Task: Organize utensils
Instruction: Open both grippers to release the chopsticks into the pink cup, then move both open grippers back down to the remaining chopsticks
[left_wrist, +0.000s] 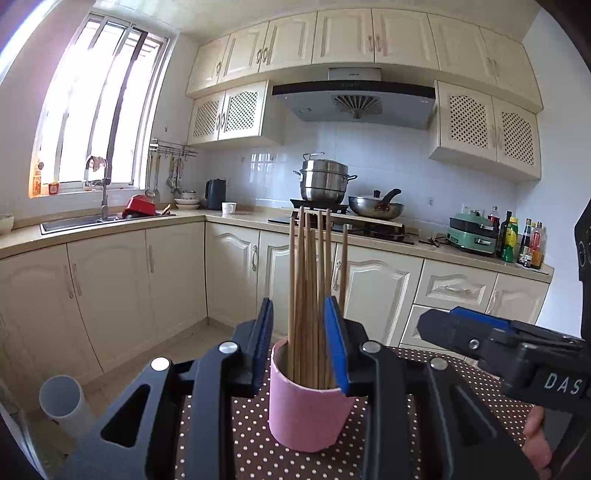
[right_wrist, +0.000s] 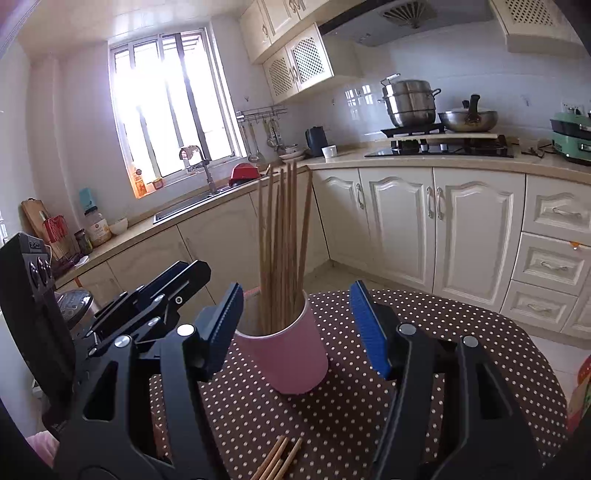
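Note:
A pink cylindrical holder (left_wrist: 308, 404) stands upright on the polka-dot table, with several wooden chopsticks (left_wrist: 314, 280) standing in it. My left gripper (left_wrist: 299, 345) is open, its blue pads on either side of the holder's rim, not pressing it. In the right wrist view the holder (right_wrist: 291, 360) and its chopsticks (right_wrist: 282, 243) stand between my open right gripper's pads (right_wrist: 301, 326). Several loose chopsticks (right_wrist: 277, 459) lie on the table near the bottom edge. The right gripper shows from the side in the left view (left_wrist: 476, 338); the left gripper shows at the left of the right view (right_wrist: 159, 291).
The brown polka-dot tablecloth (right_wrist: 443, 332) covers a rounded table. A grey pipe (left_wrist: 64, 402) stands on the floor at left. Cream cabinets (right_wrist: 439, 229), a sink (left_wrist: 85, 221) and a stove with pots (left_wrist: 332, 199) line the far walls.

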